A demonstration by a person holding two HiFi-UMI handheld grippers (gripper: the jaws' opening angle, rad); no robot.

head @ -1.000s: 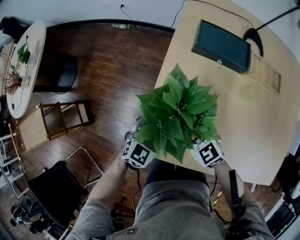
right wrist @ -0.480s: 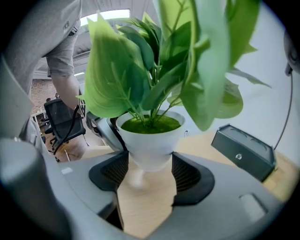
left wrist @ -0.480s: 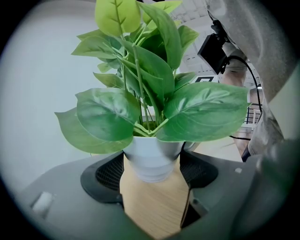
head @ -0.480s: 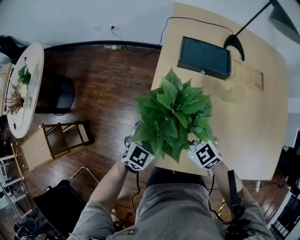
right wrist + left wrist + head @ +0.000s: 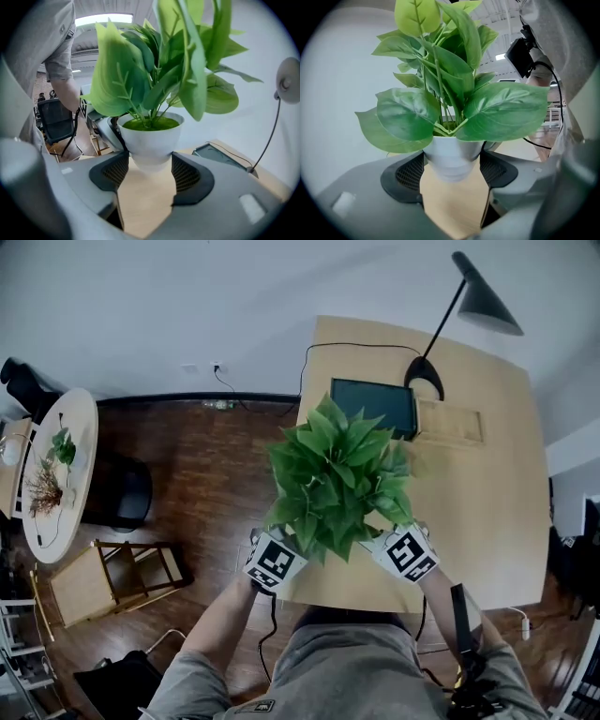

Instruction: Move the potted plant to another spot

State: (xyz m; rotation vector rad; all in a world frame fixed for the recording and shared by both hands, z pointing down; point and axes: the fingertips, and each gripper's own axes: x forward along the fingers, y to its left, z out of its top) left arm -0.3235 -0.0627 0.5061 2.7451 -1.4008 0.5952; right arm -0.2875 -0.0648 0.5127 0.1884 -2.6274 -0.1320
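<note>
A pale wooden tabletop (image 5: pixel 487 521) fills the right side of the head view, set against a white wall (image 5: pixel 187 315) with a dark plank floor (image 5: pixel 197 474) to its left. At the far end of the tabletop stand a black lamp (image 5: pixel 485 304) and a flat dark box (image 5: pixel 373 407), with a thin cord (image 5: pixel 361 346) running along the far edge. Across the floor, well apart from all this, are a round table (image 5: pixel 80 442) carrying a few small plants, a black chair (image 5: pixel 122 493) and a wooden stool (image 5: pixel 112 577). The potted plant (image 5: pixel 337 479) is held up in front of the person, above the near left part of the tabletop. Its broad green leaves (image 5: pixel 408 112) spread out of a white pot (image 5: pixel 452 159) that stands upright and is filled to the rim with green (image 5: pixel 150 124). The pot's base hangs clear of the wood, which shows beneath it in both gripper views. The left claw (image 5: pixel 453 172) is set fairly wide, with its black ribbed pads (image 5: pixel 411 172) pressed against opposite sides of the pot's lower part. The right claw (image 5: pixel 150 172) grips the same pot from the other side, equally wide, its pads (image 5: pixel 187 174) clamped on the tapering base.
</note>
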